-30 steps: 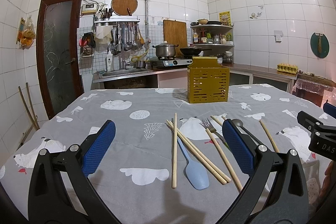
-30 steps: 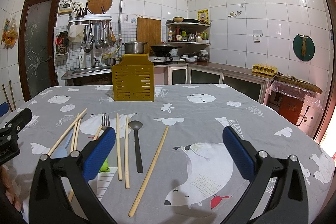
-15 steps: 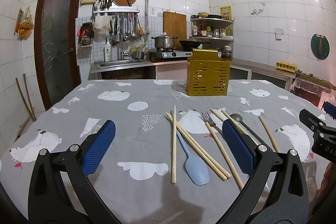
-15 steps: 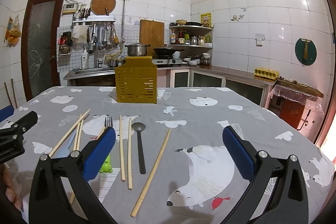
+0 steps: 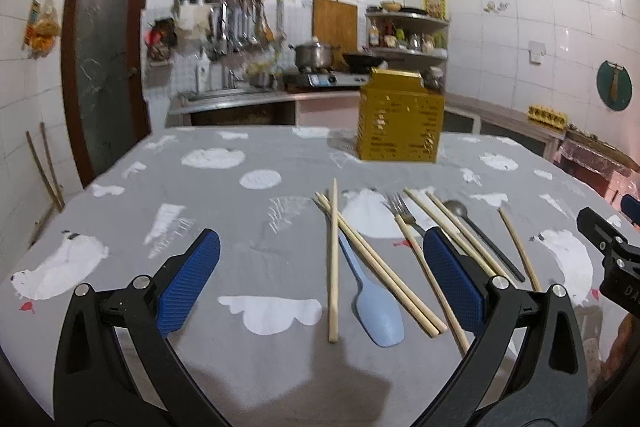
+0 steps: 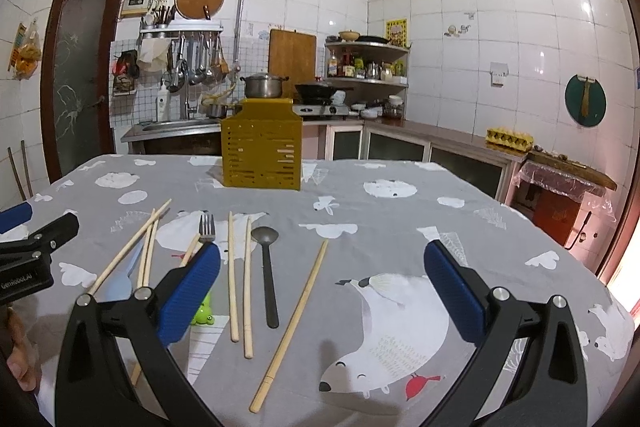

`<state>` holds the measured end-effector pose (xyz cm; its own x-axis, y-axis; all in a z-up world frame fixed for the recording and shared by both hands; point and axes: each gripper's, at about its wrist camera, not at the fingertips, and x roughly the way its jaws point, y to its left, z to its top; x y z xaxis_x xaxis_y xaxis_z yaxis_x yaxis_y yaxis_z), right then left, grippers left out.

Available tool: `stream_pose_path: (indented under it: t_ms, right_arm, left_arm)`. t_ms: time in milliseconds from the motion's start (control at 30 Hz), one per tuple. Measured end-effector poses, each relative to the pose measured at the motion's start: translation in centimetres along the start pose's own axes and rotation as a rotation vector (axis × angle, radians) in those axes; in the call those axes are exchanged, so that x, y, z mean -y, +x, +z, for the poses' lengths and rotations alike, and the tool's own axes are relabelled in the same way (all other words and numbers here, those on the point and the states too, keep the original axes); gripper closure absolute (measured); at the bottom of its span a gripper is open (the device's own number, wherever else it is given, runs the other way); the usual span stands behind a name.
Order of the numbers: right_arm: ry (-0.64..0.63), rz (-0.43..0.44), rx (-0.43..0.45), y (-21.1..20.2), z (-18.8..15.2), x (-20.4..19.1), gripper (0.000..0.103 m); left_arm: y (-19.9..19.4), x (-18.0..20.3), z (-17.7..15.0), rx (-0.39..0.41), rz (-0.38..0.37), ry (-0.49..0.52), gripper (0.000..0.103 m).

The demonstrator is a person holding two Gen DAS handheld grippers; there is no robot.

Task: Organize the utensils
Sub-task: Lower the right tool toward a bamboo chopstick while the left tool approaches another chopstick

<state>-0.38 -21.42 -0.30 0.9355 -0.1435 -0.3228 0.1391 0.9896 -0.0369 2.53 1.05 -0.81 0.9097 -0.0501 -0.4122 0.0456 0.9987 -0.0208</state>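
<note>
Both tongs, left tongs [image 5: 320, 275] and right tongs [image 6: 322, 279], are hanging wide open, gripping nothing. Chopsticks [image 5: 333, 259], fork [image 6: 207, 225], dark spoon [image 6: 267, 267] and blue spatula [image 5: 378, 311] are lying flat on the desk [image 5: 200, 211], near the yellow caddy [image 6: 262, 155]. They're looking light, stiff and slippery, so I'm guessing mid-shaft pinches.

It was a home kitchen. White tiles [image 6: 460, 7] covered the walls, ladles hung from a rack [image 6: 188, 61] above a steel sink [image 6: 172, 125], and a pot [image 6: 262, 86] and wok [image 6: 320, 91] sat on a gas stove [image 6: 320, 110]. Corner shelves [image 6: 368, 63] held bottles, and a bear-print cloth [image 6: 400, 227] covered the table.
</note>
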Motion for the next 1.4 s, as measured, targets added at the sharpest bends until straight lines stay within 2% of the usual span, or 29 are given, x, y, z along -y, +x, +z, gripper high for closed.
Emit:
stream_pose_path:
  t_ms: [100, 233, 567, 767, 867, 1033, 1333, 1400]
  right_arm:
    - [0.006, 0.001, -0.032, 0.7, 0.1, 0.1, 0.004]
    - [0.006, 0.016, -0.055, 1.4, 0.3, 0.0, 0.004]
    - [0.006, 0.026, -0.115, 4.8, 2.8, -0.8, 0.004]
    - [-0.014, -0.006, -0.212, 8.9, 3.8, -1.3, 0.005]
    - [-0.004, -0.019, -0.28, 11.3, 3.9, -1.0, 0.009]
    - [0.021, -0.039, -0.329, 13.8, 4.1, -0.2, 0.009]
    - [0.028, -0.077, -0.407, 16.4, 3.0, 0.7, 0.01]
    - [0.022, -0.087, -0.414, 16.7, 3.0, 0.7, 0.012]
  left_arm:
    - [1.0, 0.1, 0.1, -0.05, -0.005, 0.005, 0.005]
    - [1.6, 0.3, 0.5, -0.077, -0.009, 0.027, 0.005]
    - [5.1, -0.5, 4.0, -0.15, 0.0, 0.028, 0.005]
    - [8.9, -0.6, 5.2, -0.232, -0.025, 0.023, 0.005]
    - [10.4, -0.9, 5.9, -0.26, -0.01, 0.002, 0.005]
    - [12.6, -1.5, 7.2, -0.288, -0.035, -0.032, 0.005]
    - [16.3, 0.1, 7.5, -0.343, -0.021, 0.049, 0.005]
    - [16.7, 0.2, 7.4, -0.35, -0.023, 0.054, 0.005]
